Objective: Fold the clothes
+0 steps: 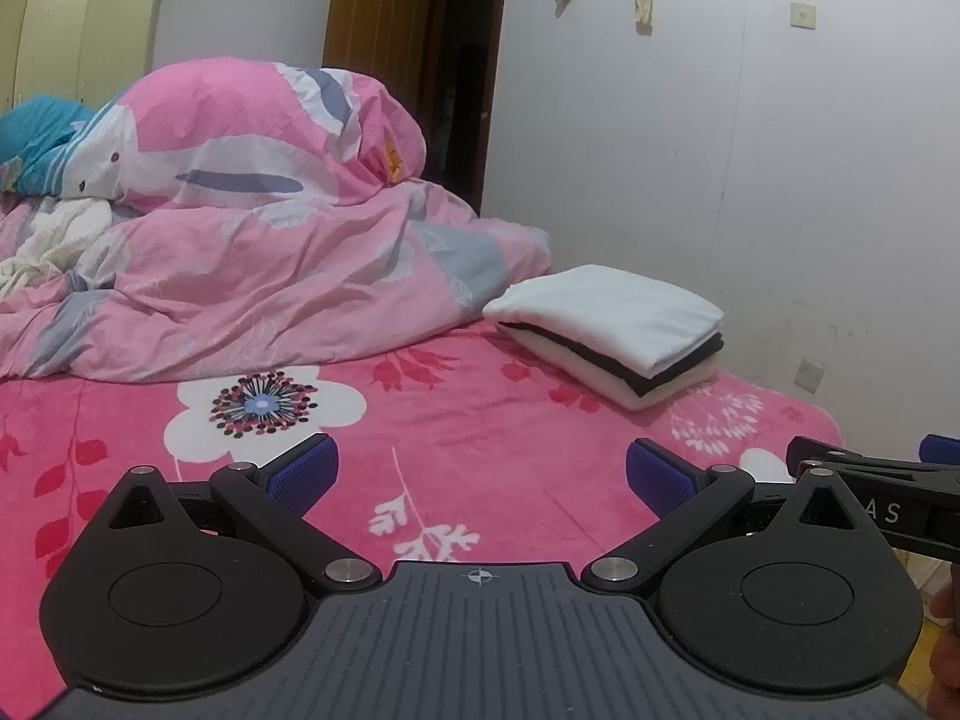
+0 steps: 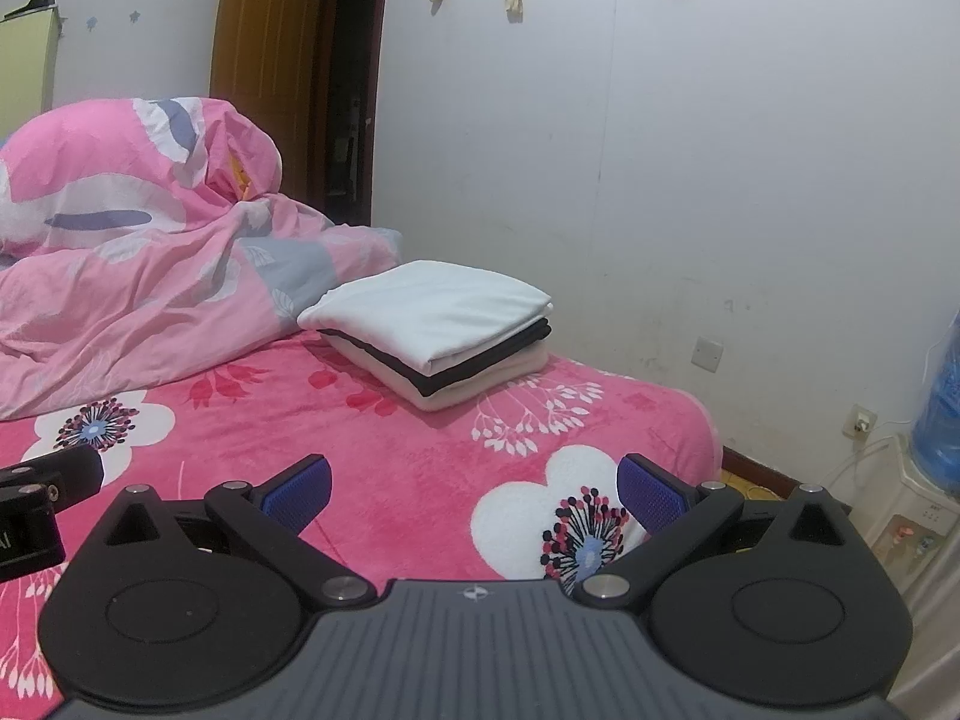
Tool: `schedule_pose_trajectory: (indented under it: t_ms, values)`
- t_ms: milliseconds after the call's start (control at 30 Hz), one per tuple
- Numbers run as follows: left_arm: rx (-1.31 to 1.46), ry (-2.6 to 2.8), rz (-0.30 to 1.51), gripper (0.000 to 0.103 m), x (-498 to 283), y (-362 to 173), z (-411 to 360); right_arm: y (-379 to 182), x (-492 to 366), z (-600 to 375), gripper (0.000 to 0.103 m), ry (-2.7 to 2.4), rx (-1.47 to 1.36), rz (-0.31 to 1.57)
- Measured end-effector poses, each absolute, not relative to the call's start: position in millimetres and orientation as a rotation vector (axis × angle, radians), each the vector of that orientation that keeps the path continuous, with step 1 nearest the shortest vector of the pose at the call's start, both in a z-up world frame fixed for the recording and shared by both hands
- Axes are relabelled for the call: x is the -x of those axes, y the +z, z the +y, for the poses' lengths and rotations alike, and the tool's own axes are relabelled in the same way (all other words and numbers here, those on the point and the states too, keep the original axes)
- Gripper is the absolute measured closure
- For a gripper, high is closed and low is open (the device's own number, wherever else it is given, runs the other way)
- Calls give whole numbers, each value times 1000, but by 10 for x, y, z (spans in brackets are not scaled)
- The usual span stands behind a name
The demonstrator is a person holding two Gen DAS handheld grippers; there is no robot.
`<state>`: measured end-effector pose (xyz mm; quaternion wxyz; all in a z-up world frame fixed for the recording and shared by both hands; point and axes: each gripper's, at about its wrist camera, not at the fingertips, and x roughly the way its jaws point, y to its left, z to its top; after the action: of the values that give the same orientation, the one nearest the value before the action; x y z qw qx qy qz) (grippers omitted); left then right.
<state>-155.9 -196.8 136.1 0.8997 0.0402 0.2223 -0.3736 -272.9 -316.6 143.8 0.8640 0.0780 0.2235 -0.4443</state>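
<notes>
Here, the left gripper (image 1: pixel 482 474) and right gripper (image 2: pixel 474 483) hover wide open and empty above the pink bedspread (image 1: pixel 420 420); the folded clothes stack (image 2: pixel 432 330) sits mid-frame near the wall.

You see a folded stack of clothes (image 1: pixel 612 330) (image 2: pixel 435 330): white on top, black between, cream below; flat on the pink bed (image 1: pixel 480 420) (image 2: pixel 390 450), beside the wall.
</notes>
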Motion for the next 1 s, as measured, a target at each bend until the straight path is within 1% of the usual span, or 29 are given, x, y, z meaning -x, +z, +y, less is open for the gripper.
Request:
schedule_pose_trajectory:
  t_ms: [1000]
  values:
    - [-106,-800,452,0,1669,1387,-2149,1444,2846,-3329,0,-961,-190,457]
